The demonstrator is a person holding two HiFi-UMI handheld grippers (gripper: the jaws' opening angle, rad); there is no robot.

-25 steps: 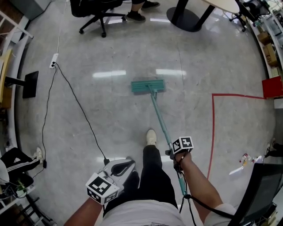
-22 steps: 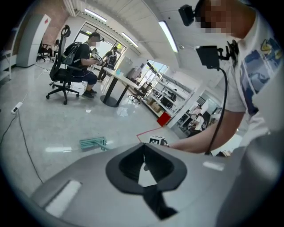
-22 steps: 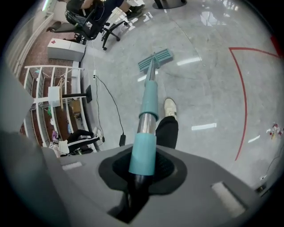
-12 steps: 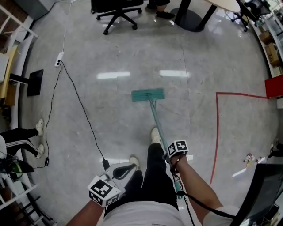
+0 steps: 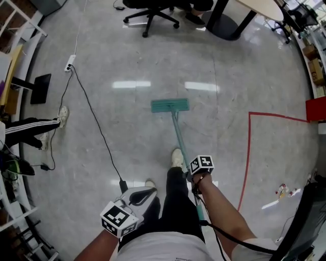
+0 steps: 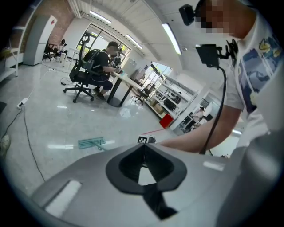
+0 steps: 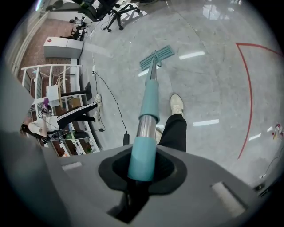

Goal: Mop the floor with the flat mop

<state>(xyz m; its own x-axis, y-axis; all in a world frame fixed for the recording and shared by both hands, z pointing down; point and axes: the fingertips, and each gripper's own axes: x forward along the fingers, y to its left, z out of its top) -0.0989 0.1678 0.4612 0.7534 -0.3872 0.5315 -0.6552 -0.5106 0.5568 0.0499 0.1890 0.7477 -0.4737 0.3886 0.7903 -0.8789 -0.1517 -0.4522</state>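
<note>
The flat mop's teal head lies flat on the grey floor ahead of me. Its teal handle runs back to my right gripper, which is shut on the handle just past my right shoe. In the right gripper view the handle rises from between the shut jaws of the right gripper toward the mop head. My left gripper hangs low by my left leg, away from the mop. In the left gripper view its jaws meet with nothing between them, and the mop head shows far off.
A black cable runs from a power strip across the floor to my left foot. An office chair and a table base stand far ahead. Red tape marks the floor at right. A bystander's legs reach in from the left.
The mop head has slid slightly nearer to me and my right gripper has shifted left with the handle. The bystander's legs at left have moved further up the frame.
</note>
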